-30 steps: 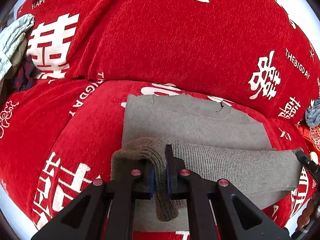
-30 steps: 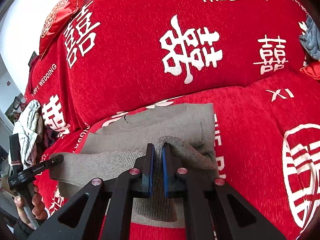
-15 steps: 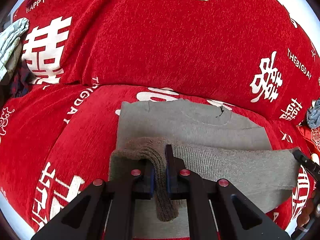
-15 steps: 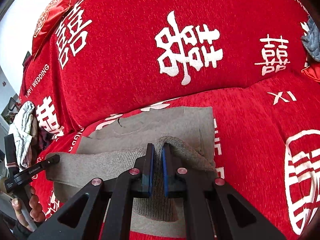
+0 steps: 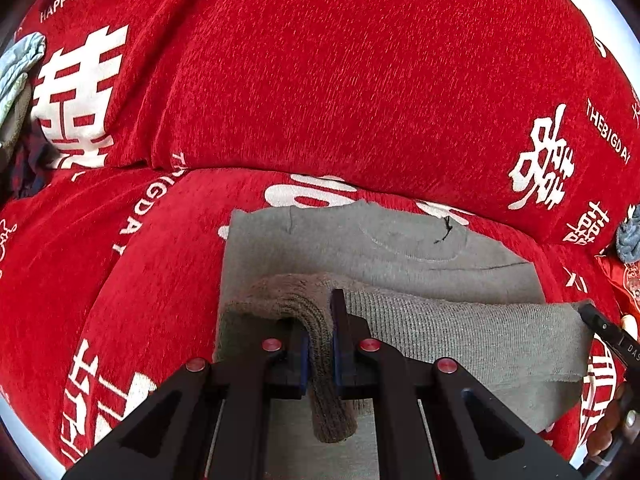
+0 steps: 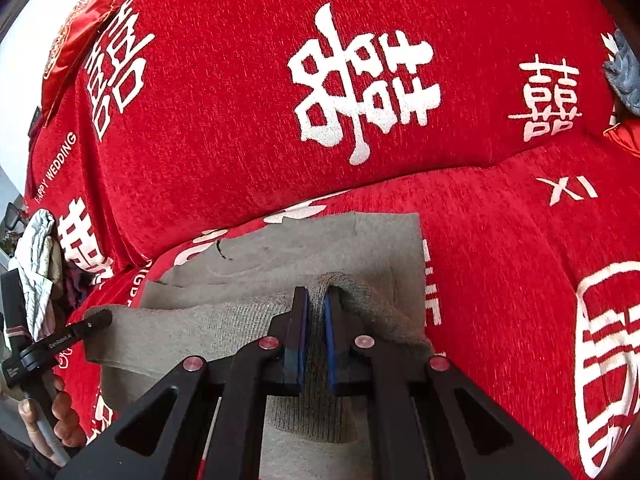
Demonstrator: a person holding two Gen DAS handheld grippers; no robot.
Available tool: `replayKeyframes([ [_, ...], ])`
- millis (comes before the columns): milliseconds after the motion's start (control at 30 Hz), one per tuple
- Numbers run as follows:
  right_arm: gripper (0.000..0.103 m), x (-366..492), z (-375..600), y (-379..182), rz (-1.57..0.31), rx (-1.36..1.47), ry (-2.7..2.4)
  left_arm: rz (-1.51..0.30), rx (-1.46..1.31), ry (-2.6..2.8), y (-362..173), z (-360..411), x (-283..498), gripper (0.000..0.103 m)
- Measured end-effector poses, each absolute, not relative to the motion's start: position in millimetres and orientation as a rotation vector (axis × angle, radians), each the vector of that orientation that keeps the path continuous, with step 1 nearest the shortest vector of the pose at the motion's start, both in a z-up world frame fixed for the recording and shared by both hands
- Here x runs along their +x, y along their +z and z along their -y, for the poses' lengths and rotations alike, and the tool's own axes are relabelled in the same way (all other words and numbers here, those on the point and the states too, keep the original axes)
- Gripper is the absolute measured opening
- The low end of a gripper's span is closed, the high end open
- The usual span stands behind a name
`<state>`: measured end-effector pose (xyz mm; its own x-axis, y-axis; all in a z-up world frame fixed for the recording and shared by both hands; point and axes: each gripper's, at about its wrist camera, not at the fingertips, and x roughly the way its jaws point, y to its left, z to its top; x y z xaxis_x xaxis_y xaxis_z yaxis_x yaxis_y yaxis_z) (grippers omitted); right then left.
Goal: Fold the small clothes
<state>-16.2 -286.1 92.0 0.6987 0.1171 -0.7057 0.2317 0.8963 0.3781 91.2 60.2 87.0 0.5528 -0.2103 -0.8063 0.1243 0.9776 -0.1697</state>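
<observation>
A small grey knit garment [image 5: 400, 240] lies flat on the seat of a red sofa, neckline toward the backrest. Its ribbed hem edge [image 5: 460, 332] is lifted and stretched between both grippers, above the lower half of the garment. My left gripper [image 5: 320, 320] is shut on the hem's left corner, with a fold of knit hanging between the pads. My right gripper [image 6: 316, 316] is shut on the hem's right corner [image 6: 360, 296]. The left gripper's tip [image 6: 96, 320] shows at the left of the right wrist view, with a hand [image 6: 60, 412] below it.
The sofa cover [image 5: 360, 100] is red with white characters. A pile of pale and dark clothes [image 6: 38, 264] lies at the left end of the seat. A grey cloth [image 6: 622, 72] and a red cushion [image 6: 628, 136] sit at the right end. Another red cushion [image 6: 84, 28] rests on the backrest.
Both grippers have carried the lifted hem toward the backrest, over the flat part of the garment. The grips are unchanged.
</observation>
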Motion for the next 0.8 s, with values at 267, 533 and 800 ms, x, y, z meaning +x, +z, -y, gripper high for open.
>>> replayKeyframes([
  [267,0.008,4,287,95,-0.807,0.419,-0.080,-0.963,-0.070,-0.188,89,-49,114,0.010],
  [533,0.008,28,292,81,-0.845,0.404,-0.089,-0.999,-0.060,-0.176,71,-41,137,0.010],
  [800,0.008,48,296,67,-0.872,0.399,-0.093,-1.027,-0.058,-0.170,54,-37,158,0.010],
])
